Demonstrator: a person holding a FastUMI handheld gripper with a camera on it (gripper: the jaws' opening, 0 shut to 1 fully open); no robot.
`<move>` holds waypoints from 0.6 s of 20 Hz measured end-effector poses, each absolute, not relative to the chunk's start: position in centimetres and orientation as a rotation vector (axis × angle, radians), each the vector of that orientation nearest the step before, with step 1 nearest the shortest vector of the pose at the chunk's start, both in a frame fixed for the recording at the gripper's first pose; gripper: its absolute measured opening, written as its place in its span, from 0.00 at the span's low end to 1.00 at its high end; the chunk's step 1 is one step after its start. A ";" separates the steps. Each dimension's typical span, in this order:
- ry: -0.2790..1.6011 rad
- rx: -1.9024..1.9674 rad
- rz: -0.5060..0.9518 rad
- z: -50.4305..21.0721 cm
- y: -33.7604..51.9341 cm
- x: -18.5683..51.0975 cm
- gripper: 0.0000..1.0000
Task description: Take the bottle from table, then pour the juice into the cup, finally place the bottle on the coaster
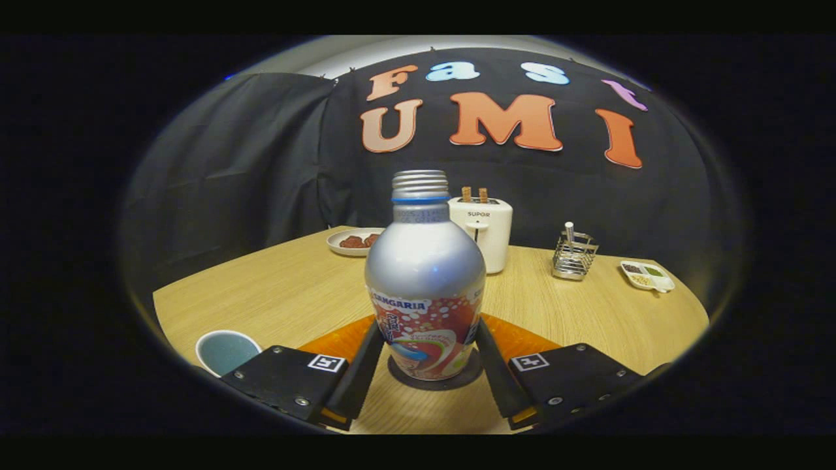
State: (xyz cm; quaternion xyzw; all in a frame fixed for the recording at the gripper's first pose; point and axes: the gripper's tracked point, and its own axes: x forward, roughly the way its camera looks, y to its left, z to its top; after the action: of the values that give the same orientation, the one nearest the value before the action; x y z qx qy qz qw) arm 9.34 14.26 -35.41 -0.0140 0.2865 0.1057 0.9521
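The tool [426, 356] has both fingers pressed against the sides of the bottle [425, 287], which stands upright on the dark coaster [471, 377] on the worktop [287, 294]. Left of the fingers sits the cup [225, 350]; beyond, a toaster [486, 228].

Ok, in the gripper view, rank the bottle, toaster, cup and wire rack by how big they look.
1. Bottle, between the fingers of the gripper and nearest the camera, so nearness inflates it.
2. Toaster, beyond it.
3. Cup, partly cut off.
4. Wire rack.
Cup and rack look close in size; I wouldn't rank them firmly.
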 end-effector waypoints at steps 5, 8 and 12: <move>0.596 0.018 0.212 -36.7 14.0 9.2 0.77; 0.582 0.021 0.219 -36.9 14.0 9.2 0.77; 0.576 0.011 0.223 -37.1 14.0 9.1 0.79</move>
State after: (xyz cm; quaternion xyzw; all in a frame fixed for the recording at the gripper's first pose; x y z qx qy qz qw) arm 9.14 13.98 -37.08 0.0055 0.2837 0.1099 0.9526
